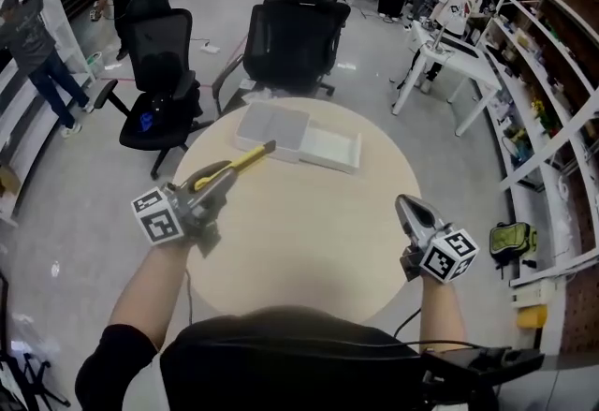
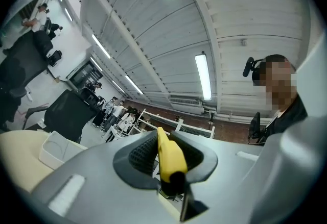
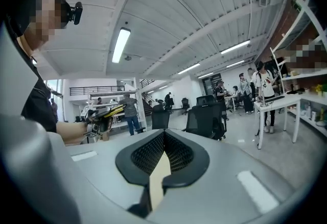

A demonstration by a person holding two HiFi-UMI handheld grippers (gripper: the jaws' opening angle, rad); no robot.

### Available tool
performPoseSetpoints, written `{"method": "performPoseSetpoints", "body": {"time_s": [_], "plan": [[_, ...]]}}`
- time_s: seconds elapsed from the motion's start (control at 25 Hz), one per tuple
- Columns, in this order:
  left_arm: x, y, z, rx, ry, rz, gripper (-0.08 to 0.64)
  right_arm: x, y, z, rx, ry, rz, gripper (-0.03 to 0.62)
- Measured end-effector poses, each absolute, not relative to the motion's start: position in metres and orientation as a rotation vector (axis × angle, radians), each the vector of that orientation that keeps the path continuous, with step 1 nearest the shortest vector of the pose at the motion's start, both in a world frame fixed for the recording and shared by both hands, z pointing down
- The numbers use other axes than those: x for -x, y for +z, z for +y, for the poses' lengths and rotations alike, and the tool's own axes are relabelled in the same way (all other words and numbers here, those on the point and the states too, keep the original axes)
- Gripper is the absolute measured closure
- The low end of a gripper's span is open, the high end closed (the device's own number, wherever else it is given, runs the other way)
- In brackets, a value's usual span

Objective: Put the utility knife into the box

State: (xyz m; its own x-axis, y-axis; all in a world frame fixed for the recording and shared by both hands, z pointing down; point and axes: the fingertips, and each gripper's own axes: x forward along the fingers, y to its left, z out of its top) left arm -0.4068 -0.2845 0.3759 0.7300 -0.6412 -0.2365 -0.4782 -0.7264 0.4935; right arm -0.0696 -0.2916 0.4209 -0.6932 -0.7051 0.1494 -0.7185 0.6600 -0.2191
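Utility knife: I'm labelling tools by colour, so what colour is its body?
Yellow, with a black end. The utility knife shows best in the left gripper view.

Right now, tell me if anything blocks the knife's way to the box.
Nothing visible does. The left gripper holds the utility knife above the table, its tip near the open box; the flat grey panel beside it lies low. The right gripper is shut, off to the side.
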Motion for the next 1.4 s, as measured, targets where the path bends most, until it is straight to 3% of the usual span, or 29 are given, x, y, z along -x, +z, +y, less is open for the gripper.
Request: {"method": "performPoseSetpoints", "body": {"time_s": [0.52,0.92,1.4], "plan": [[0.327,0.412,-0.427,-2.568,-0.278,-0.693,0.488,0.042,0.419,-0.392,-1.263,0.307,-2.799,0.578],[0.259,0.503,-0.552,-2.536,-0.037,-0.603,0.488,0.029,0.492,-0.507,-1.271,0.368,-2.771,0.578],[0.214,0.631,-0.662,-2.504,0.247,-0.532,0.489,0.065,0.594,-0.648,-1.192,0.333,-2.768,0.578]]}}
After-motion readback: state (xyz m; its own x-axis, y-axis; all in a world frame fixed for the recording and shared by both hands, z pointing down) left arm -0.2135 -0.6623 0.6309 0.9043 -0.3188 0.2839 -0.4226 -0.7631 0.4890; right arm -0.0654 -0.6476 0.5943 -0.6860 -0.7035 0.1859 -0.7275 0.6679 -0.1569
